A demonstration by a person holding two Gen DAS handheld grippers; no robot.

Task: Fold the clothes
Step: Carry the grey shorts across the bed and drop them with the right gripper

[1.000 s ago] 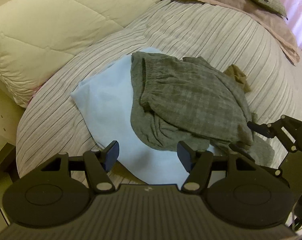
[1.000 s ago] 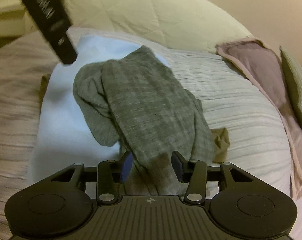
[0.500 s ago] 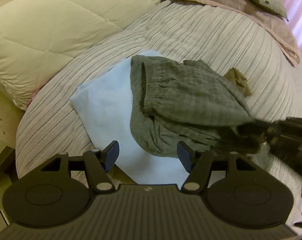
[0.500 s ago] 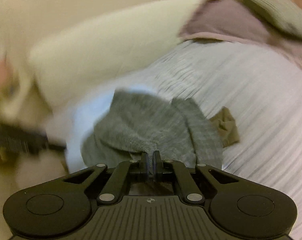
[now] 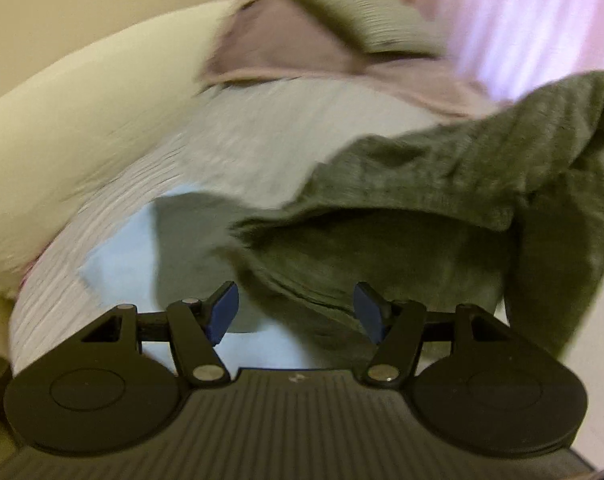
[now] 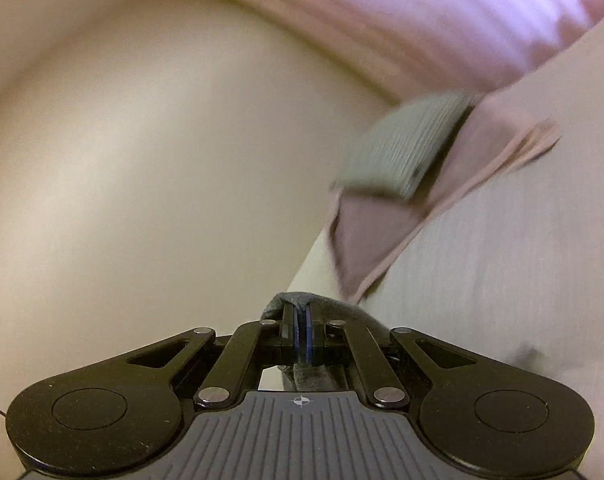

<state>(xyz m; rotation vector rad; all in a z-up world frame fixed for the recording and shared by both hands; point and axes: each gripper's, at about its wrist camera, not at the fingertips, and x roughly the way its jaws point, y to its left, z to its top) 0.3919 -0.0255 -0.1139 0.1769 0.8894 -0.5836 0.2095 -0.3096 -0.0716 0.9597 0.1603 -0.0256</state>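
Pinching a fold of the grey-green garment (image 6: 297, 300), the right gripper (image 6: 301, 334) has its blue pads pressed together with cloth bunched around and behind them. In the left wrist view the same garment hangs lifted from about two o'clock, draping down toward the centre over the light blue cloth (image 5: 117, 256) that lies flat on the striped bedspread (image 5: 237, 148). The left gripper (image 5: 295, 312) has its jaws spread wide, holding nothing (the garment's lower hem sits just beyond the right pad). A cream duvet (image 5: 81, 120) lies at ten o'clock, pillows (image 5: 342, 28) at twelve, blurred.
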